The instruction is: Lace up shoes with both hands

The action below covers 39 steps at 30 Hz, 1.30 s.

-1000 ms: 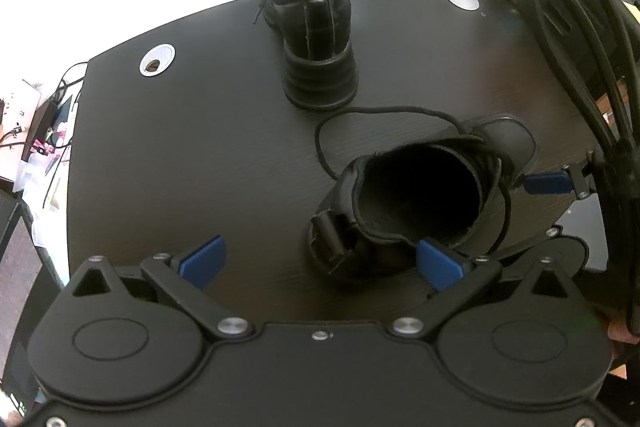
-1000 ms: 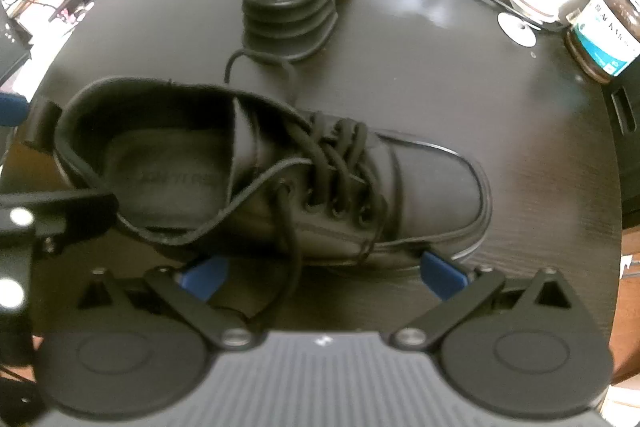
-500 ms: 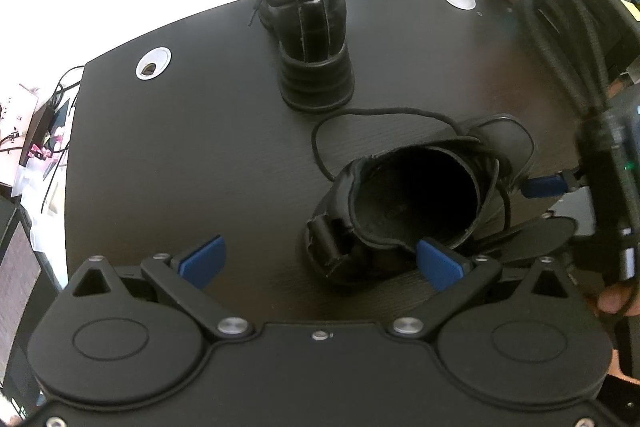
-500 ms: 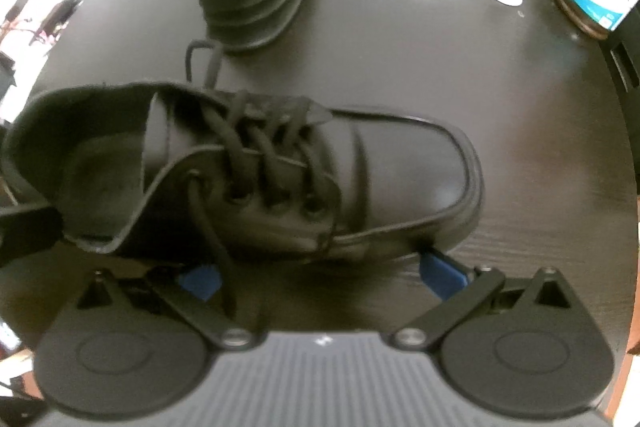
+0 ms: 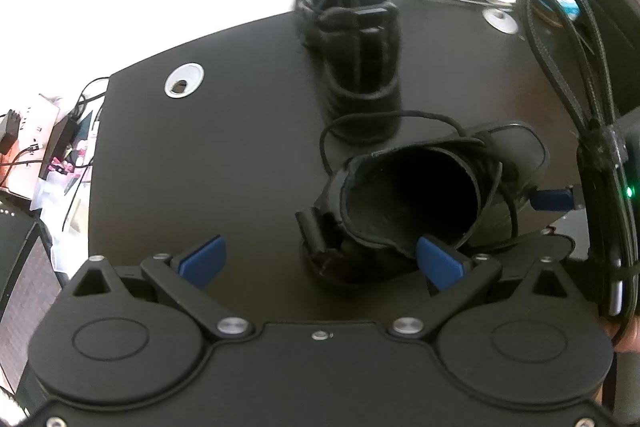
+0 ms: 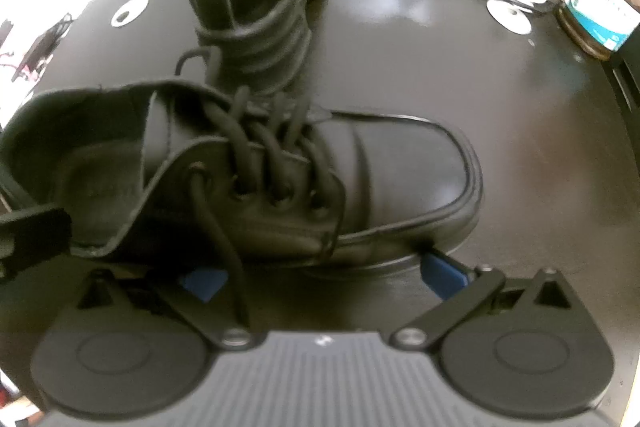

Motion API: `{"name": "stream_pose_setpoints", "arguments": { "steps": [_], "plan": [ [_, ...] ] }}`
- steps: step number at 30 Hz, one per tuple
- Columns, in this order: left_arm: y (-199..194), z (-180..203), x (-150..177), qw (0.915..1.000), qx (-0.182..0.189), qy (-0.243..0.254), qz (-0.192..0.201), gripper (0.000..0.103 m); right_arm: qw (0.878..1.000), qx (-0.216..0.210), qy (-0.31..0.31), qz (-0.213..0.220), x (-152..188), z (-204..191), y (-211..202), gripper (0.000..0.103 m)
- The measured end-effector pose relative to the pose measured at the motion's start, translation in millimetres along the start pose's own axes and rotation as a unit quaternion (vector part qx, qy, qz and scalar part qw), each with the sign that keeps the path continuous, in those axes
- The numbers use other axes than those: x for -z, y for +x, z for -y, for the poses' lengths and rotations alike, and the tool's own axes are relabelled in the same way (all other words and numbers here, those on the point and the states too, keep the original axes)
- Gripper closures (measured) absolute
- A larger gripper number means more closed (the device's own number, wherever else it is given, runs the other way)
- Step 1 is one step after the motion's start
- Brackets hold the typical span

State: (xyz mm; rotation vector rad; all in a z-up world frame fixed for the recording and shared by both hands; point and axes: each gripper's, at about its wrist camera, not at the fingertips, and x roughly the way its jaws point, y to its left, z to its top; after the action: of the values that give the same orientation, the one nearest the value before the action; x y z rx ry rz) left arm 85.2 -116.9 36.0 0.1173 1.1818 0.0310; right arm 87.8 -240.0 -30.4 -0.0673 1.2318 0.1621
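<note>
A black leather shoe (image 5: 408,203) stands on the dark desk (image 5: 240,147), its heel towards my left gripper (image 5: 320,261). That gripper is open, and its right fingertip (image 5: 438,261) sits by the heel collar. The right wrist view shows the shoe (image 6: 380,179) side-on with its toe to the right and crossed laces (image 6: 272,155). A loose lace end (image 6: 224,247) hangs from the top eyelet, down between the fingers of my open right gripper (image 6: 324,277). Another loose lace (image 5: 332,131) loops on the desk. Behind stands the second shoe (image 5: 356,47).
A brown jar (image 6: 600,7) and a bowl stand at the desk's back right. Two round cable grommets (image 5: 184,81) (image 6: 510,15) sit in the desk top. A cable bundle (image 5: 580,87) hangs at the right. Chargers and wires (image 5: 40,147) lie past the left edge.
My right gripper has come closer and lower against the side of the near shoe, which now fills more of its view. The left gripper has barely shifted. Both stay open.
</note>
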Motion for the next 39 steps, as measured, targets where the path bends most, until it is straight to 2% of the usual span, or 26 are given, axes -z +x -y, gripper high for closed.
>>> {"name": "stream_pose_setpoints", "arguments": {
  "steps": [3,7,14,18,22,27,32,35,39],
  "plan": [
    [4.5,-10.6,-3.2,0.9998,0.004,-0.021,-0.004,0.0,1.0,-0.007,0.0,0.009,-7.5,-6.4,3.1,0.001],
    [2.1,-6.8,1.0,0.9994,0.015,-0.028,-0.014,0.0,1.0,-0.017,-0.013,-0.004,-7.8,-2.8,0.9,0.001],
    [3.4,24.6,14.1,0.9988,0.032,-0.017,-0.032,0.0,0.999,-0.01,-0.006,-0.038,13.8,36.5,-7.1,0.001],
    [11.3,38.3,23.1,0.9979,0.041,-0.025,-0.044,0.0,0.999,-0.009,0.008,-0.04,29.5,60.6,-12.2,0.001],
    [23.3,50.4,35.3,0.9975,0.033,-0.025,-0.058,0.0,0.999,0.005,0.017,-0.03,47.5,79.7,-16.4,0.001],
    [43.1,53.4,45.8,0.9947,0.048,-0.043,-0.08,0.0,0.999,0.01,0.034,-0.024,63.1,99.4,-16.2,0.001],
    [58.4,54.2,52.2,0.9942,0.054,-0.051,-0.078,0.0,0.999,0.007,-0.001,-0.033,72.4,90.8,-15.9,0.001],
    [68.0,56.5,56.2,0.9924,0.069,-0.054,-0.086,0.0,0.999,0.004,-0.018,-0.038,76.3,82.1,-11.5,0.001],
    [78.0,60.7,57.8,0.9918,0.069,-0.05,-0.096,0.0,0.999,0.0,-0.033,-0.04,81.0,71.3,-8.7,0.001]
  ]
}}
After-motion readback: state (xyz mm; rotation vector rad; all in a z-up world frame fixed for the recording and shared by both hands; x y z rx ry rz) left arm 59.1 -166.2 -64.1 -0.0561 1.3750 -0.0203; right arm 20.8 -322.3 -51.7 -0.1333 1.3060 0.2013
